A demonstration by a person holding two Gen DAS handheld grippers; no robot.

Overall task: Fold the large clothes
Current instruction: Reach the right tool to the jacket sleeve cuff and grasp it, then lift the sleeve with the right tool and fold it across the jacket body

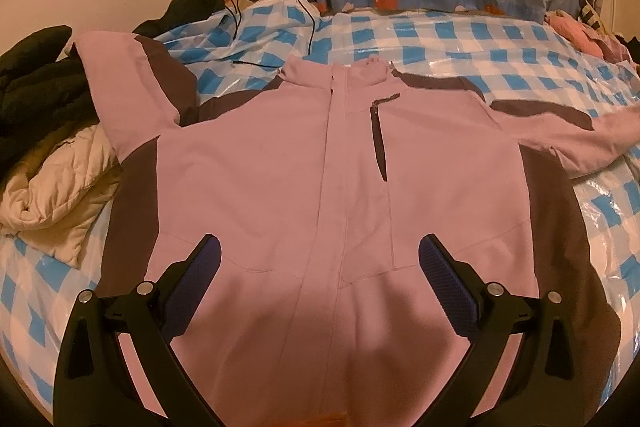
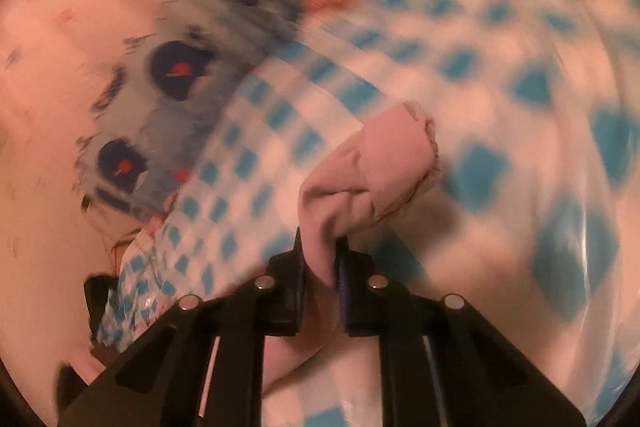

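The right gripper (image 2: 319,247) was clenched on the cuff end of the jacket sleeve (image 2: 372,167), the cloth bunching softly between its pads. The left gripper (image 1: 319,251) hung released over the pink and brown jacket (image 1: 280,179), which lay front-up, zipped and spread on the checked bed cover (image 1: 440,39). It looked light, limp and rather slick; cuffs, hem corners and shoulders seemed the best holds.

Pink/brown jacket (image 1: 280,167) flat, front up, zipped; cuff (image 2: 396,155) lifted.
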